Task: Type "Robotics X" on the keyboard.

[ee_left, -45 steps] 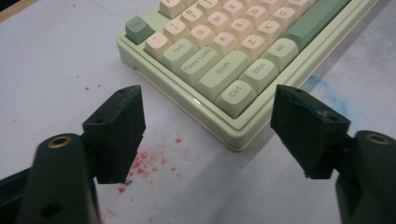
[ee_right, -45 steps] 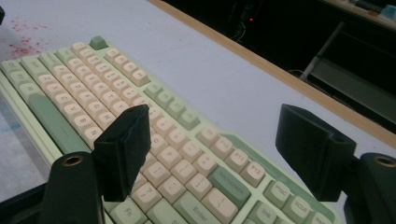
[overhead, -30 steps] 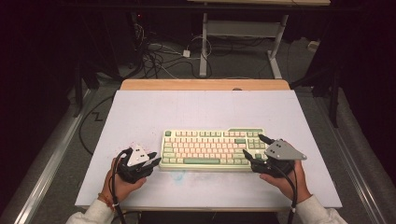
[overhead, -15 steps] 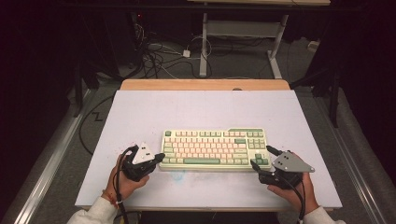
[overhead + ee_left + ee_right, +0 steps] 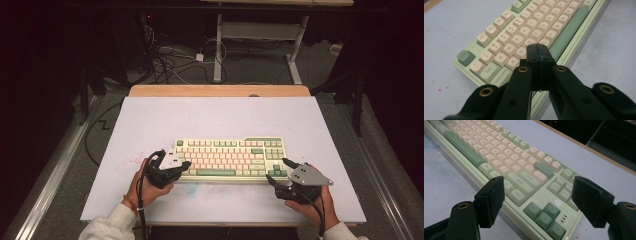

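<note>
A pale blue table top stretches beyond the grippers; tangled cables lie on the floor further off.

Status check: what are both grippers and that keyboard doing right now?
Left gripper shut, empty, over the lower-left keys. Right gripper open, empty, by the arrow keys. Keyboard flat on table. Nothing in the way.

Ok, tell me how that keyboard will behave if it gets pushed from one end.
The keyboard looks like a rigid slab lying flat on the table, so it probably slides or pivots, not tips. Its keycaps stand proud and may depress under a tool.
</note>
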The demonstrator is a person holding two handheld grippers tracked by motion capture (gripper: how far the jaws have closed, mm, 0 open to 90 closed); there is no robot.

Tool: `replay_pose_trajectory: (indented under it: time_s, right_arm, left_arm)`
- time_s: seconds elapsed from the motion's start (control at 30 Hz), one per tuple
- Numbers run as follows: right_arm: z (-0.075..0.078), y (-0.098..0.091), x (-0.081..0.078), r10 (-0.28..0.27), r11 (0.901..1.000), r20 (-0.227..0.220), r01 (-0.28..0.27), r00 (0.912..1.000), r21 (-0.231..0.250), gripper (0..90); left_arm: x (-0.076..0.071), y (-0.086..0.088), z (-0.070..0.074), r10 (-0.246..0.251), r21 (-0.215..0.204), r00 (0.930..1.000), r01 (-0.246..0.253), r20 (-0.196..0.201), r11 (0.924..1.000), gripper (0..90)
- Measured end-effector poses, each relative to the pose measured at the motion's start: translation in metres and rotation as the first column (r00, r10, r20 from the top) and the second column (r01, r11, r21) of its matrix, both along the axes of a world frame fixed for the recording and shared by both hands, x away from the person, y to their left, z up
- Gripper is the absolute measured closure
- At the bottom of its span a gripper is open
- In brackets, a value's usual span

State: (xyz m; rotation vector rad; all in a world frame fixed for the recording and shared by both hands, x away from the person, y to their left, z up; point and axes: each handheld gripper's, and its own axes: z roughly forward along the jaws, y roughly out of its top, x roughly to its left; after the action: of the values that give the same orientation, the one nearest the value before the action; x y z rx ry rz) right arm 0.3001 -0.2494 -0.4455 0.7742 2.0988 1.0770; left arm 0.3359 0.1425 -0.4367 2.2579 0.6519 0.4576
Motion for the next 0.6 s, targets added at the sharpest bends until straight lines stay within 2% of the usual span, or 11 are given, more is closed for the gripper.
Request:
replay_pose_trajectory:
  time_s: [0.23,0.6]
  right_arm:
    - [-0.001,0.001,0.001,0.006,1.0000,-0.003,-0.006,1.0000,-0.007,27.0]
    - [-0.003,0.003,0.001,0.012,0.9997,-0.003,-0.012,0.9999,-0.021,27.0]
  left_arm:
    - [0.010,-0.020,0.002,-0.028,0.003,0.9995,0.028,-0.011,0.9996,87.6]
    - [0.024,-0.053,0.001,-0.069,0.040,0.9972,0.070,-0.031,0.9968,87.5]
